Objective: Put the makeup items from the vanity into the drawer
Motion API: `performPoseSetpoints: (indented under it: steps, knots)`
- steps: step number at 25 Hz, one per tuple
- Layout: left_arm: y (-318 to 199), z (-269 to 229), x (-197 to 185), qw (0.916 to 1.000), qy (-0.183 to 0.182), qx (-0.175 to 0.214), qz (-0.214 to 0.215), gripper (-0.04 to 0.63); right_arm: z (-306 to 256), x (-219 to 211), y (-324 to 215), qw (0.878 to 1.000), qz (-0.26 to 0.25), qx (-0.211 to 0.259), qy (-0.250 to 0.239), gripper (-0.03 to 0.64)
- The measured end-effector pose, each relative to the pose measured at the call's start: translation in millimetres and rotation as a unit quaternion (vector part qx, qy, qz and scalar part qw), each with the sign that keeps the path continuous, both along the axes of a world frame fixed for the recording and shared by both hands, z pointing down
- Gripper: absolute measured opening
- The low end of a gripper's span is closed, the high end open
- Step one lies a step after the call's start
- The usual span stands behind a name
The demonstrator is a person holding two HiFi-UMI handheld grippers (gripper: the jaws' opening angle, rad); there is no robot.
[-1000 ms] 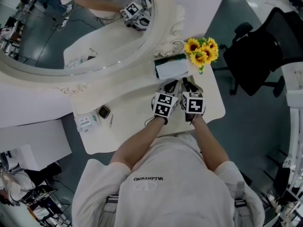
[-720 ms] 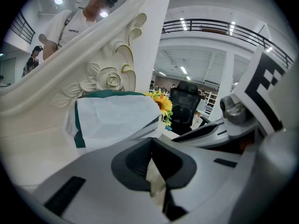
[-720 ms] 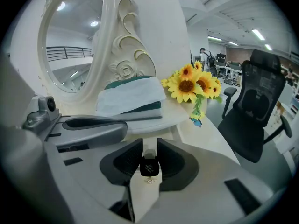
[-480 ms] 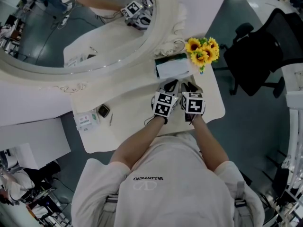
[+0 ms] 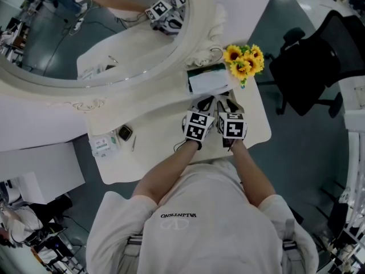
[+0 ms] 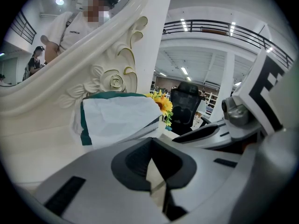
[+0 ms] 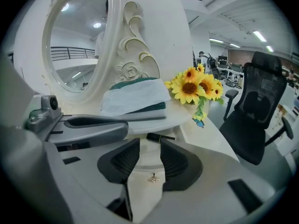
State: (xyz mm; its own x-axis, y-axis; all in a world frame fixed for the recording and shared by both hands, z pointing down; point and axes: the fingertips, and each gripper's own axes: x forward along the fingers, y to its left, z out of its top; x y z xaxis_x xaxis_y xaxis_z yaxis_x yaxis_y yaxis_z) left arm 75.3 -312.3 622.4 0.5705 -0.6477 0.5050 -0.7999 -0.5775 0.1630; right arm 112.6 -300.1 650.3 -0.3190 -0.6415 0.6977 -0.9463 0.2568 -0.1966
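Both grippers stand side by side on the white vanity top point(image 5: 165, 119), pointing at a green-and-white tissue pack point(image 5: 206, 80). My left gripper point(image 5: 206, 103) has its fingertips together with nothing between them point(image 6: 150, 143). My right gripper point(image 5: 227, 103) has its jaws apart and opening point(image 7: 150, 148). A slim black makeup stick point(image 7: 159, 137) lies across the table just past the right fingertips, and the pads do not press on it. A small gold knob point(image 7: 153, 177) shows on the white surface between the right jaws. A dark compact point(image 5: 125, 134) and a thin pencil point(image 5: 133, 145) lie at the table's left.
A large oval mirror point(image 5: 85, 33) in a carved white frame leans at the back. Sunflowers point(image 5: 242, 61) stand at the back right corner. A white packet point(image 5: 104, 146) sits at the left edge. A black office chair point(image 5: 311, 67) stands on the floor to the right.
Both grippers stay where they were, in front of the tissue pack. The right jaws look slightly wider apart than before.
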Motion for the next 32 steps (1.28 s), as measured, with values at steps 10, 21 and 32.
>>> performPoseSetpoints:
  steps: [10,21,32]
  knots:
    - [18,-20,-13,0.9996,0.024,0.015,0.0,0.003,-37,11,2,0.996,0.043,0.081,-0.008,0.009]
    - [68,-87,-122,0.9946,0.019,0.098,-0.03,0.003,-111,1,15,0.983,0.033,0.176,-0.033,0.009]
    - [106,-158,-251,0.9691,-0.013,0.183,-0.165,0.003,-174,-28,25,0.968,-0.024,0.245,-0.051,0.009]
